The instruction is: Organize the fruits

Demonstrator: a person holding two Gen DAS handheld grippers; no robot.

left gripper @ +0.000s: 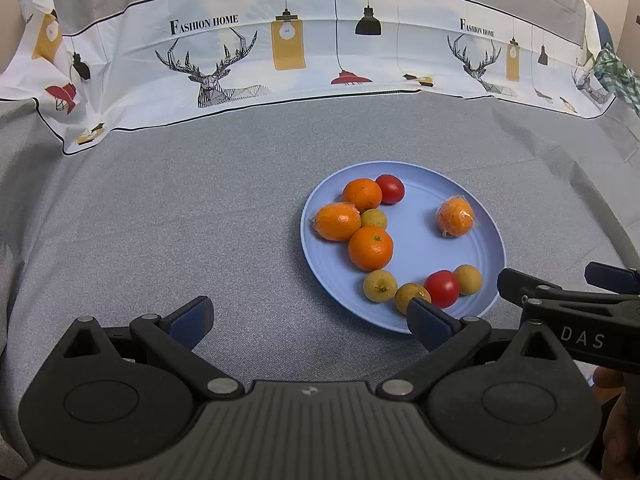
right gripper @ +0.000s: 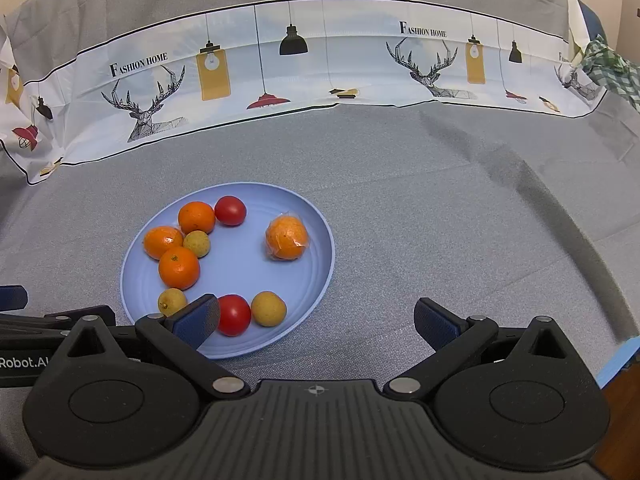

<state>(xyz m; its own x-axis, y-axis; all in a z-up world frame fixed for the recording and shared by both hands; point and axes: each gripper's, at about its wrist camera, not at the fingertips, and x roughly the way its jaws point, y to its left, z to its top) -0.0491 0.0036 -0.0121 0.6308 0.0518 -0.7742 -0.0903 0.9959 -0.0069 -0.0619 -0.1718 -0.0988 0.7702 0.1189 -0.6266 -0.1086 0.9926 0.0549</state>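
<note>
A light blue plate (left gripper: 416,248) (right gripper: 240,272) on the grey cloth holds several fruits: oranges (left gripper: 370,248) (right gripper: 179,268), one plastic-wrapped orange (left gripper: 455,216) (right gripper: 287,238) apart on the right, two red tomatoes (left gripper: 441,289) (right gripper: 233,315), and small yellow fruits (left gripper: 380,286) (right gripper: 269,308). My left gripper (left gripper: 308,320) is open and holds nothing; its right finger overlaps the plate's near rim. My right gripper (right gripper: 318,322) is open and holds nothing, its left finger over the plate's near edge. The right gripper also shows at the right edge (left gripper: 568,292) of the left wrist view.
A white printed cloth (left gripper: 280,48) (right gripper: 280,68) with deer and lamp pictures lies across the back of the table. A green checked cloth (left gripper: 618,76) (right gripper: 608,68) sits at the far right. A blue strip (right gripper: 618,360) marks the table's right front edge.
</note>
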